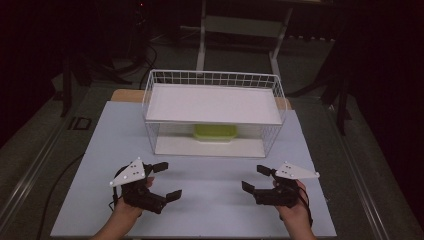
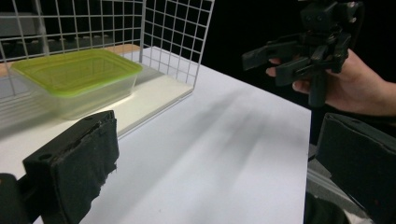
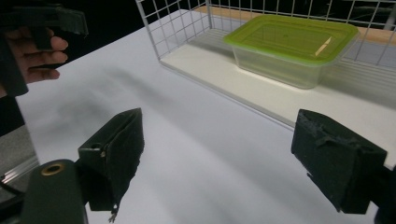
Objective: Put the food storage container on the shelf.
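Two grippers, left (image 1: 167,181) and right (image 1: 253,178), jaws apart, empty, near wire rack (image 1: 214,79) housing green-lidded container (image 1: 215,132).

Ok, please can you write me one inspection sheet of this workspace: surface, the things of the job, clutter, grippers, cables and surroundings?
Surface: white table top, flat, bare in front of the rack.
Job's things: clear container with green lid, lid on, standing on the lower level of the white wire rack; the rack's upper shelf carries nothing.
Clutter: nothing seen.
Grippers: left gripper and right gripper both open, holding nothing, held by hand over the table, short of the rack, jaws pointing inward toward each other.
Cables: a dark cable runs over the floor left of the table.
Surroundings: dark room, grey floor, a white metal frame behind the table.
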A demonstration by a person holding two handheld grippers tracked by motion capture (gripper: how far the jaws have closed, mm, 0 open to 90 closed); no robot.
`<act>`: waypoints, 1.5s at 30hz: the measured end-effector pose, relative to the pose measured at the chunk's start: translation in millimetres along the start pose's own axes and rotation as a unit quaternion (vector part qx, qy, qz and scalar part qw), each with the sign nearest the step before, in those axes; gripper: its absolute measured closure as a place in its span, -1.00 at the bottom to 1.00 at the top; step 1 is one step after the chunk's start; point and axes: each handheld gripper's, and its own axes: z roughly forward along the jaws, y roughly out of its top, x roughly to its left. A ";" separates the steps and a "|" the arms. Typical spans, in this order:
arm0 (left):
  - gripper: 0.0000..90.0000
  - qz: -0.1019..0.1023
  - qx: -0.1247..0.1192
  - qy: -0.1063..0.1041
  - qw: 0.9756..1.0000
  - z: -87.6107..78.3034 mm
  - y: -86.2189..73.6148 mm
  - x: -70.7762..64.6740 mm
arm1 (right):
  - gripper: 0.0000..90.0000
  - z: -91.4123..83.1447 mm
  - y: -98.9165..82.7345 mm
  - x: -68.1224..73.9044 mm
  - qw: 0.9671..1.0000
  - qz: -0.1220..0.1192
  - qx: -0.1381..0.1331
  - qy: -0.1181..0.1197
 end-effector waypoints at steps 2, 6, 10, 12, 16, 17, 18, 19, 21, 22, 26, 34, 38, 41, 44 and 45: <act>-0.99 0.005 0.004 0.006 1.000 -3.4 -2.6 -1.4 | -0.62 -4.2 -2.6 0.5 1.000 -0.006 -0.001 0.000; -1.00 0.015 0.006 0.013 1.000 -9.4 -9.8 -2.8 | -0.62 -11.6 -8.3 0.3 1.000 -0.015 -0.004 0.002; -0.99 0.029 0.000 0.021 0.999 -13.5 -15.9 -4.2 | -0.62 -14.9 -12.5 -2.4 1.000 -0.014 -0.004 0.009; -0.99 0.027 -0.001 0.020 0.999 -14.2 -18.0 -4.3 | -0.62 -15.4 -13.4 -3.2 1.000 -0.018 -0.001 0.013; -0.99 0.015 0.001 0.013 1.000 -12.9 -23.3 -3.6 | -0.62 -14.5 -17.6 -3.7 0.999 -0.029 -0.004 0.028; -0.99 0.013 0.002 0.012 1.000 -12.1 -24.9 -3.8 | -0.62 -13.9 -19.1 -3.8 0.999 -0.033 -0.002 0.030; -0.99 0.014 0.005 0.011 1.000 -11.6 -26.2 -3.8 | -0.62 -13.6 -20.8 -3.8 0.999 -0.036 0.000 0.032; -0.99 0.013 0.004 0.011 1.000 -10.6 -27.6 -4.1 | -0.62 -13.4 -22.8 -4.3 0.998 -0.044 -0.001 0.033; -0.99 0.014 0.008 0.009 1.000 -9.0 -29.8 -4.2 | -0.61 -12.3 -27.2 -6.0 0.998 -0.052 0.000 0.035; -0.99 0.014 0.009 0.009 1.000 -7.9 -30.7 -4.4 | -0.61 -11.2 -29.5 -7.5 0.998 -0.052 -0.002 0.034; -0.99 0.020 0.014 0.007 1.000 -5.3 -33.1 -5.2 | -0.61 -8.1 -35.7 -13.3 0.998 -0.060 0.000 0.028; -0.99 0.027 0.025 0.016 0.999 -5.1 -38.3 0.2 | -0.60 -3.7 -45.3 -22.0 0.998 -0.057 0.011 0.025; -0.99 0.018 0.031 0.023 0.999 -5.3 -42.5 5.9 | -0.60 -1.2 -48.3 -22.2 0.998 -0.053 0.023 0.021; -0.99 0.008 0.035 0.027 0.999 -3.9 -45.6 9.0 | -0.60 0.9 -50.5 -22.5 0.998 -0.050 0.033 0.016; -0.99 0.001 0.039 0.029 0.999 -2.2 -46.8 10.5 | -0.60 1.5 -51.0 -22.9 0.998 -0.050 0.037 0.012; -0.99 0.001 0.039 0.036 0.999 -2.0 -46.9 10.5 | -0.60 1.4 -50.9 -23.4 0.998 -0.051 0.036 0.011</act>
